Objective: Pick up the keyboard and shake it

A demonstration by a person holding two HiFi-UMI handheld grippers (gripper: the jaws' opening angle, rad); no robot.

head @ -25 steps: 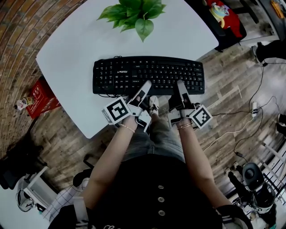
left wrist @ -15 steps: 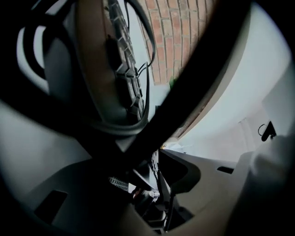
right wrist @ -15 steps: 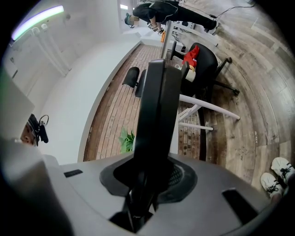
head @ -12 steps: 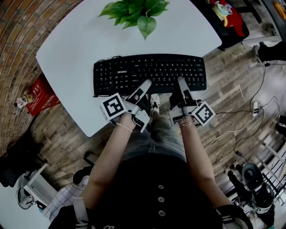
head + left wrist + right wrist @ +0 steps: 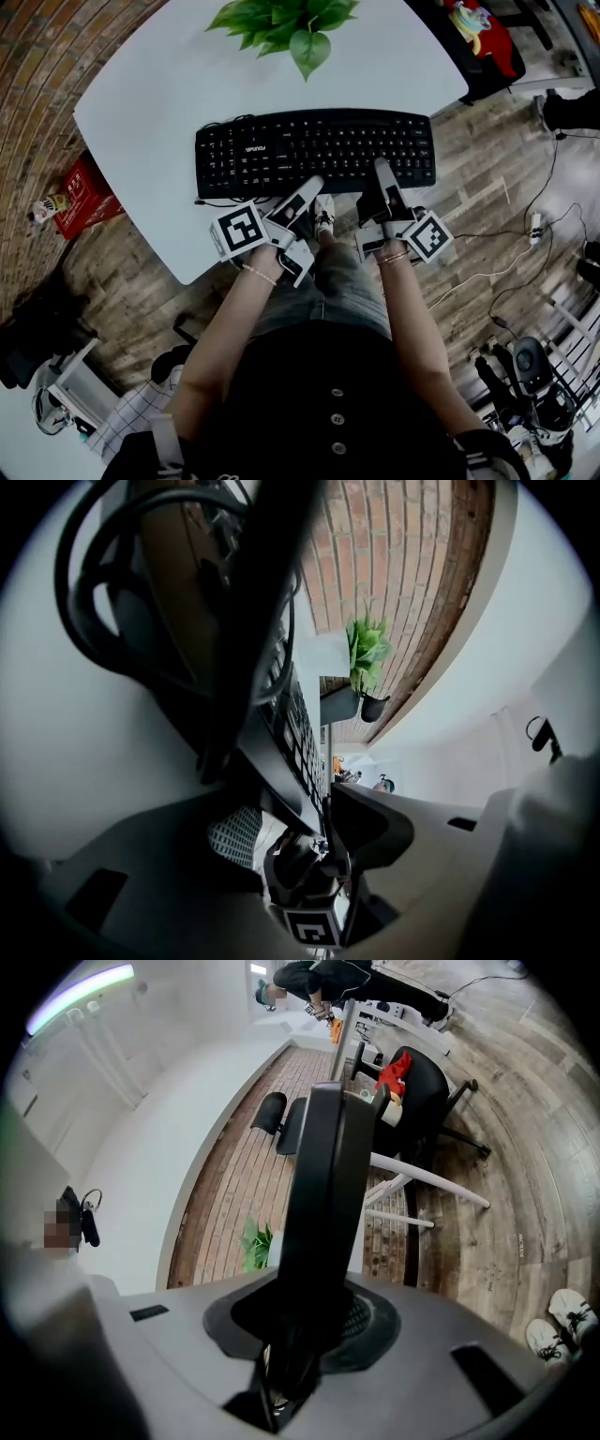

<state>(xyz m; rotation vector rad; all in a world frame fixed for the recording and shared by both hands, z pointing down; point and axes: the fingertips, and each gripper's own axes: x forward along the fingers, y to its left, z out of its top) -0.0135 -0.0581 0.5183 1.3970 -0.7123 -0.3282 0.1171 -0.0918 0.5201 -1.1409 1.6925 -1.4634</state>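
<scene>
In the head view the keyboard (image 5: 315, 150) lies at the near edge of the table (image 5: 141, 103), handy for a two-sided lift — the left gripper view shows the left claw (image 5: 292, 819) with jaws that have just been opening, the keyboard's lip loose between them; the right gripper view, the right claw (image 5: 305, 1330) clamped on that lip.

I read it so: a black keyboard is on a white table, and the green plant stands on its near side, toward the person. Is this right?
Not quite. The plant stands beyond the far side of the keyboard, away from the person; the head view shows it. The keyboard is black and the table white, as you wrote.
</scene>
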